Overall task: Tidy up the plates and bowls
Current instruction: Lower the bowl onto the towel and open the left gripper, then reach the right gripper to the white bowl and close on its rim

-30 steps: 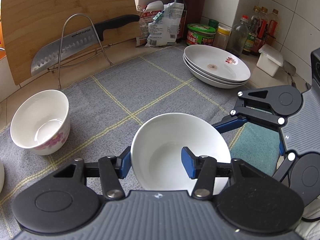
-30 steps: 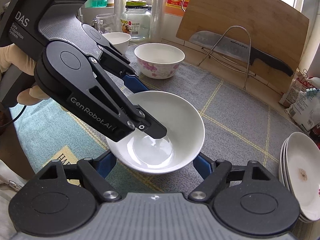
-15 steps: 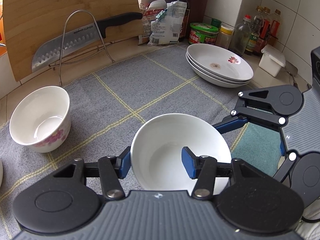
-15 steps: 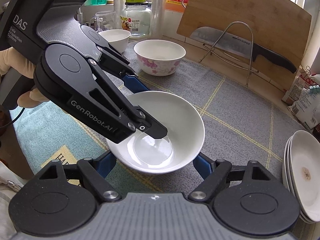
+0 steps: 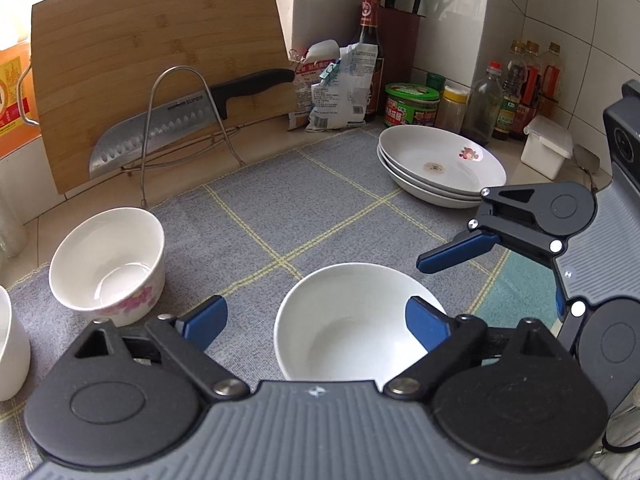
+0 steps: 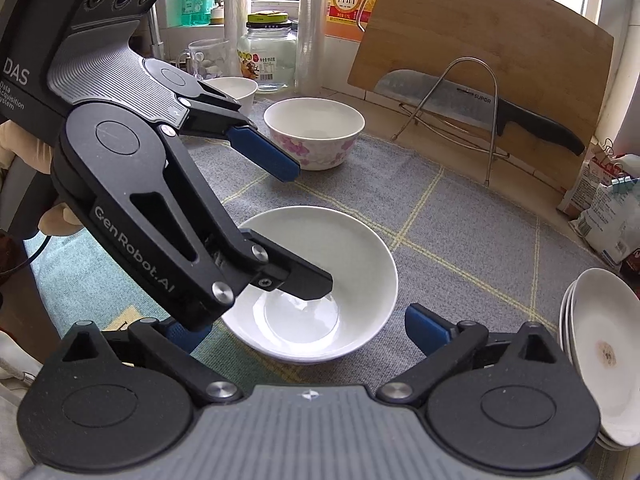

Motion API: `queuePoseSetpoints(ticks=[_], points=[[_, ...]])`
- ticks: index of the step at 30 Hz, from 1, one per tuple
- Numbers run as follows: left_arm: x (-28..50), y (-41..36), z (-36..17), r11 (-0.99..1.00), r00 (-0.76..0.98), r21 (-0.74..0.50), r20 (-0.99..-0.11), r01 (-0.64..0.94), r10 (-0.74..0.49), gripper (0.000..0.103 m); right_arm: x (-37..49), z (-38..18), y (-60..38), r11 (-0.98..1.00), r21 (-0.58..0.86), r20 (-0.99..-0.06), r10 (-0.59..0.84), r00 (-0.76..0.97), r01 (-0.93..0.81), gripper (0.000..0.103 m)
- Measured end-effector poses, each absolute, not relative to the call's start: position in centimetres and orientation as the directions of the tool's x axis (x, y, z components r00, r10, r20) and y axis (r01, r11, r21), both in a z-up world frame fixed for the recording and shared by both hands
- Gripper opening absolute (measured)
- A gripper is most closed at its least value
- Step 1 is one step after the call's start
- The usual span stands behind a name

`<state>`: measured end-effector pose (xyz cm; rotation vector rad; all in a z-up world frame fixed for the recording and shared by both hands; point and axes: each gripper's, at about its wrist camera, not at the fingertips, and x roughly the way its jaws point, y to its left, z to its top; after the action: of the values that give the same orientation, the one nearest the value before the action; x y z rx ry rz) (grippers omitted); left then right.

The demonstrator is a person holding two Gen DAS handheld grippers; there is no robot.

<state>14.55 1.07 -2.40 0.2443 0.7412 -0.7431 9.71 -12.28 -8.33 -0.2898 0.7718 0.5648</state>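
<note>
A plain white ceramic bowl (image 5: 348, 322) sits on the grey checked cloth (image 5: 280, 208), bare cloth beyond it. Both the left gripper (image 5: 316, 316) and right gripper (image 6: 304, 326) are opening, straddling its rim, pads apart from it.

Back of the counter, a bamboo cutting board (image 5: 160, 76) leans upright against the wall, and in front of it a black-handled Santoku knife (image 5: 192, 114) rests tilted across a wire rack (image 5: 182, 136). To the right, crumpled clipped food packets (image 5: 340, 88) slump against a dark sauce bottle (image 5: 370, 48), with a knife block (image 5: 400, 36) behind. A green-lidded jar (image 5: 410, 104) stands beside a yellow-capped jar (image 5: 452, 108), then oil bottles (image 5: 520, 88) and a small white lidded box (image 5: 546, 146). Underneath it all, a grey checked cloth (image 5: 288, 208). By the window: a glass jar (image 6: 268, 56) and an orange cooking-wine jug (image 6: 346, 4).
</note>
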Motion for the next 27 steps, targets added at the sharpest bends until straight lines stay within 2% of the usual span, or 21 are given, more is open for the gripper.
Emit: queuePoseSetpoints(ticks=[12,20,27], points=[[14.4,6.3,-2.1,0.86,0.646,-0.028,-0.647,0.509,-0.404,0.1,9.8,-7.2,-11.8,0.838,-0.028,-0.718,0.362,0.594,-0.545,0.103],[14.6,9.6,-2.8,0.878,0.666,-0.014,-0.646,0.478,-0.373,0.1,11.4,-6.4,-9.9,0.859,-0.029,-0.723,0.334,0.604,-0.51,0.103],[15.3,10.8,-3.0,0.873,0.715,0.084,-0.614,0.48,-0.334,0.1,12.8,-5.7,-7.6,0.87,-0.041,-0.728,0.31,0.612,-0.491,0.103]])
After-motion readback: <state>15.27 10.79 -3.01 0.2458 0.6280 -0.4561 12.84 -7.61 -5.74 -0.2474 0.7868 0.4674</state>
